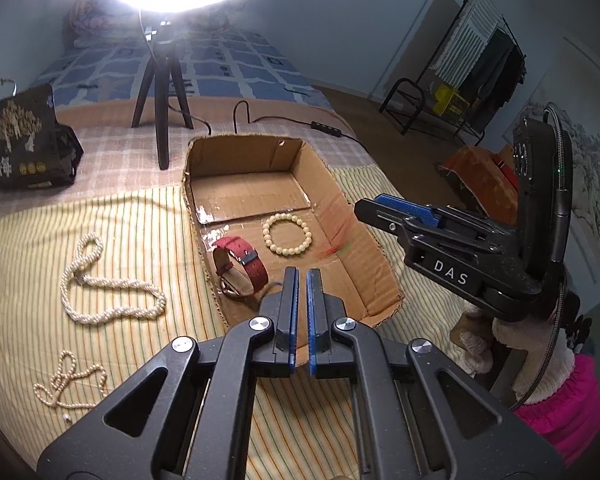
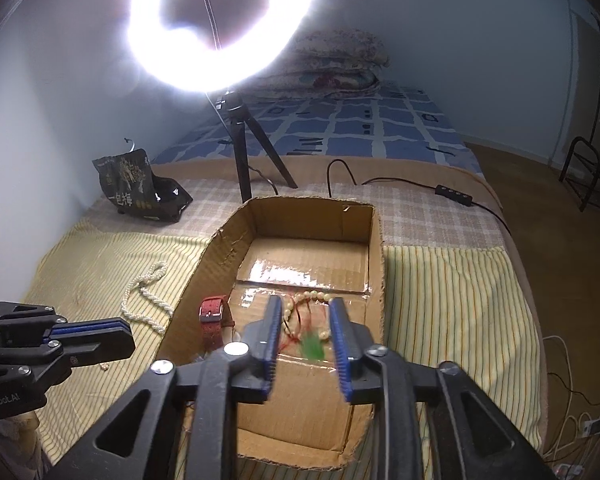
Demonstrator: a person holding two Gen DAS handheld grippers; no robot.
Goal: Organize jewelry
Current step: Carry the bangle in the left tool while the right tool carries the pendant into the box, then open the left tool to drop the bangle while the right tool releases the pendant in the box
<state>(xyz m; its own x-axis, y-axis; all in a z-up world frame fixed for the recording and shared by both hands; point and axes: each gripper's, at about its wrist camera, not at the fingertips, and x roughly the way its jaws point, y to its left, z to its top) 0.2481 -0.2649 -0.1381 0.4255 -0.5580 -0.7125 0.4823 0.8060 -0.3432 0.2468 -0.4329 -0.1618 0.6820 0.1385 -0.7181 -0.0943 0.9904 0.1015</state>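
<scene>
The left gripper (image 1: 302,280) has its jaws almost closed and seemingly empty, while the right gripper (image 2: 306,320) is spread wide.

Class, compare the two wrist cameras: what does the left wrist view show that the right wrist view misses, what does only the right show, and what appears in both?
Only the left wrist view shows the thin bead chain on the striped cover and the clothes rack.

Only the right wrist view shows a green pendant on red cord in motion blur between the open right gripper.

Both show the cardboard box, red-strap watch, bead bracelet and pearl necklace.
</scene>
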